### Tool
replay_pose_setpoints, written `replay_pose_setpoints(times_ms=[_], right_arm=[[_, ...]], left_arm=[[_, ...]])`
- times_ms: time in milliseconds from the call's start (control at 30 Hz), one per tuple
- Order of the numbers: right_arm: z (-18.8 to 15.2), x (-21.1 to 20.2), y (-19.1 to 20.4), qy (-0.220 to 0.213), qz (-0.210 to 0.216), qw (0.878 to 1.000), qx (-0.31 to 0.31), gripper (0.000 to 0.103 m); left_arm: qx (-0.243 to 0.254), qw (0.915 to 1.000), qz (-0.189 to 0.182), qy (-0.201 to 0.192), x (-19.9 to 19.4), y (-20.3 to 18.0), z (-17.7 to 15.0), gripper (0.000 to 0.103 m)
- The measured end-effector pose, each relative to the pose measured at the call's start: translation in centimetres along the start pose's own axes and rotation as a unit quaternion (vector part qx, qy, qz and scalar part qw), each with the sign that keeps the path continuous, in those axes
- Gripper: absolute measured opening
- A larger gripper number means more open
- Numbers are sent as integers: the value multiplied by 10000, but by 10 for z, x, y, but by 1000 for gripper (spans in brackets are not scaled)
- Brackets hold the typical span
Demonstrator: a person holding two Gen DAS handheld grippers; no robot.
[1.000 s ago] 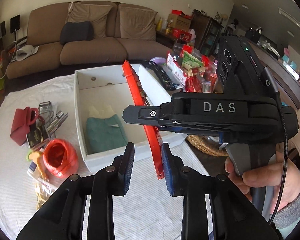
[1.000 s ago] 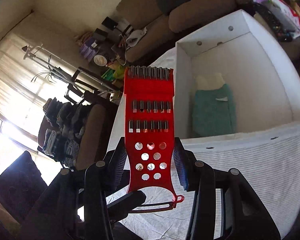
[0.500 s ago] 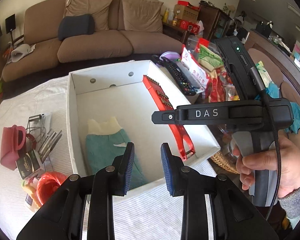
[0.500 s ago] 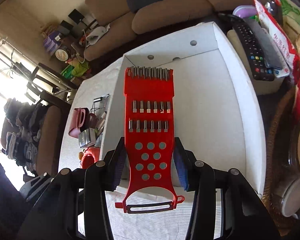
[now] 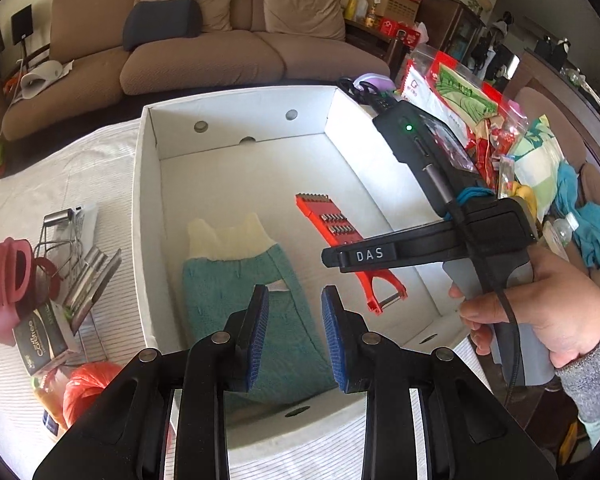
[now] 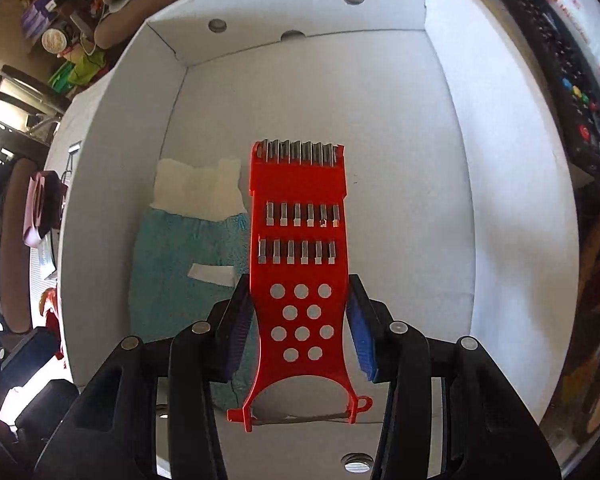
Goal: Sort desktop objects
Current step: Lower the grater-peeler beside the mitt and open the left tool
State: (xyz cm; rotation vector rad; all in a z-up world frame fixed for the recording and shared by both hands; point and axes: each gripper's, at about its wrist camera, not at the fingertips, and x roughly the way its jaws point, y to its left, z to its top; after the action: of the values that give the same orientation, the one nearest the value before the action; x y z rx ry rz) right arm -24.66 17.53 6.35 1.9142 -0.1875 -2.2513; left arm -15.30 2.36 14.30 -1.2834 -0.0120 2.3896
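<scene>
My right gripper (image 6: pixel 298 320) is shut on a red plastic grater (image 6: pixel 298 200), its pads pressing the narrow handle sides. The grater (image 5: pixel 328 220) hangs low inside the white cardboard box (image 5: pixel 148 220), toothed end toward the far wall; I cannot tell whether it touches the floor. A teal and cream cloth (image 5: pixel 236 300) lies flat on the box floor, left of the grater. My left gripper (image 5: pixel 294 332) hovers over the box's near wall above that cloth, open with nothing between its blue pads. A person's hand (image 5: pixel 540 320) grips the right gripper's handle.
Left of the box on the striped cloth lie a pink holder (image 5: pixel 8 280), metal utensils (image 5: pixel 80 268), a small coffee box (image 5: pixel 40 340) and an orange bag (image 5: pixel 88 384). Snack packs (image 5: pixel 460 108) and a remote control (image 6: pixel 572 100) crowd the right side. A brown sofa (image 5: pixel 200 52) stands behind.
Both grippers have come forward and down over the box. The right gripper tipped steeply downward and lowered the grater from above the box's near wall into the box.
</scene>
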Motion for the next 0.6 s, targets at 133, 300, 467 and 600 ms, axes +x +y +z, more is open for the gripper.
replay_pose_setpoints(times_ms=[133, 300, 467, 600], right_arm=[[4, 21, 0, 288, -183, 9994, -53, 43], [4, 38, -5, 509, -258, 9984, -58, 43], [0, 43, -19, 549, 9, 9984, 141, 43], [-6, 43, -34, 493, 531, 9960, 522, 43]], left_arm=[[-18, 9999, 17, 104, 9, 2, 2, 28], [28, 9996, 78, 270, 21, 5, 5, 28], [-185, 9980, -229, 554, 40, 6, 5, 28], [-164, 9965, -314, 759, 55, -3, 3, 32]])
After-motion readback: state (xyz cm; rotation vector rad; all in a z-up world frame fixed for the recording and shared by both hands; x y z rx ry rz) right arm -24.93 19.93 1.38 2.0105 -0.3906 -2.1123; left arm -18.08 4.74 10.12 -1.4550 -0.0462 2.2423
